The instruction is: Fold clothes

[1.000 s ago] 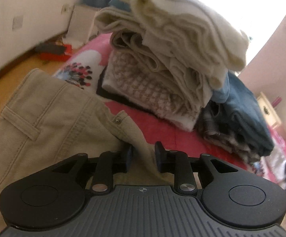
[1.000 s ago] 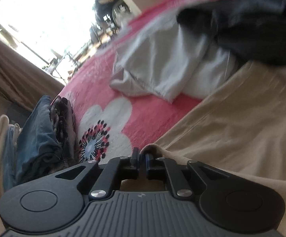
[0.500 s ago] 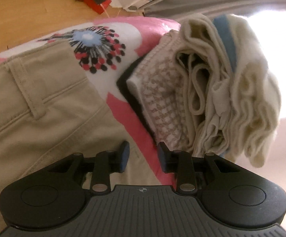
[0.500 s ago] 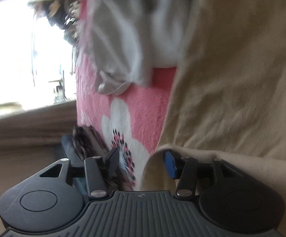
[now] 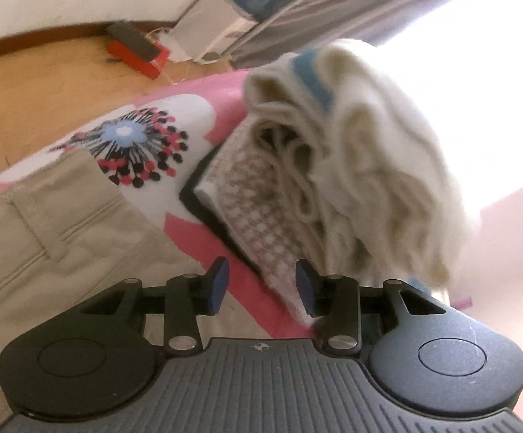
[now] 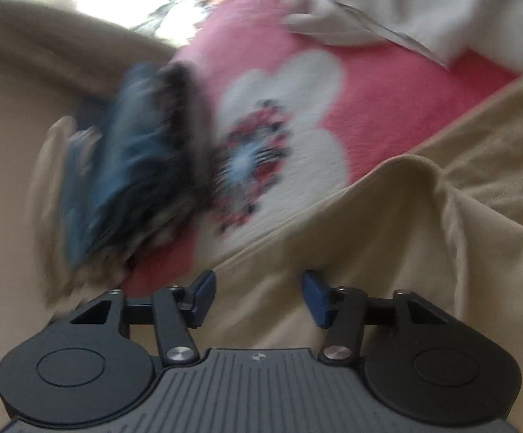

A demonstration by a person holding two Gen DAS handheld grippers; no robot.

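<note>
Red box (image 5: pixel 137 52) on wooden floor (image 5: pixel 38 108).

left gripper (image 5: pixel 259 285): jaws just widening, nothing sitting between them. khaki trousers (image 5: pixel 56 238) lying at left on pink floral bedspread (image 5: pixel 189 223). stack of folded clothes (image 5: pixel 333 187) sitting at right. red box (image 5: pixel 139 54) resting on wooden floor (image 5: pixel 38 108).

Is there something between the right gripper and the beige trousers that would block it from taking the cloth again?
Nothing visible does. The right gripper is open, after partly closing just now, directly over the beige trousers, with only that cloth beneath its jaws.
</note>
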